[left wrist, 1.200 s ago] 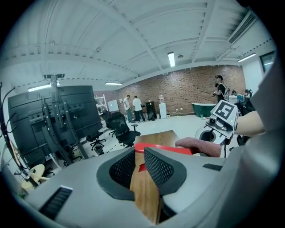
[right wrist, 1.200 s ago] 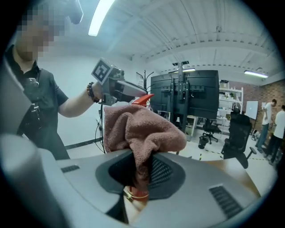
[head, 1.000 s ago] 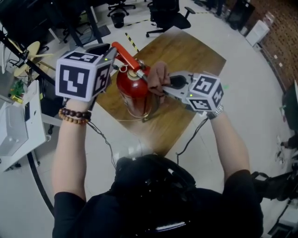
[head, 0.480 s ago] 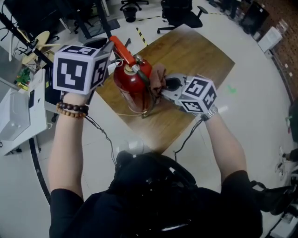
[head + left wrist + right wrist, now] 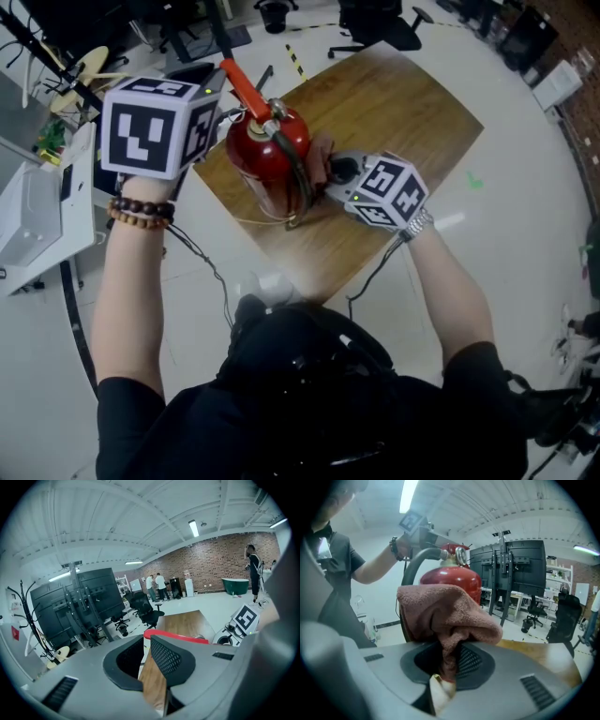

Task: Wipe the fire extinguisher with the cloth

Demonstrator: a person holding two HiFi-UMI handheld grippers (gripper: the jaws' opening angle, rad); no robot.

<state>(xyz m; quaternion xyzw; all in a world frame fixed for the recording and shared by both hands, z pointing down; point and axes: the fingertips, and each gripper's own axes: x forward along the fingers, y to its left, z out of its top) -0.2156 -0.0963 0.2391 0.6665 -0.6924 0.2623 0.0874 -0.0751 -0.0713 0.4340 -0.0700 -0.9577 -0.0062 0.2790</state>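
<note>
Right gripper view: the right gripper (image 5: 446, 660) clamps the pink cloth (image 5: 445, 611) against the upright fire extinguisher (image 5: 452, 579) directly ahead on the wooden table (image 5: 394, 103). Beyond, the left gripper (image 5: 146, 641), jaws just narrowed, pinches its red lever (image 5: 180, 638).

Down goes the right gripper (image 5: 330, 174) — its cloth (image 5: 322, 153) was up beside the valve a second ago, and now it sits lower on the flank of the extinguisher (image 5: 265, 161), just past the black hose (image 5: 301, 173). Less of the cloth shows from above; the marker cube has slid in over it. On the other side, the left gripper (image 5: 146, 637) has just been closing its jaws — the gap is narrow, with the end of the red handle (image 5: 180, 638) between the tips.
</note>
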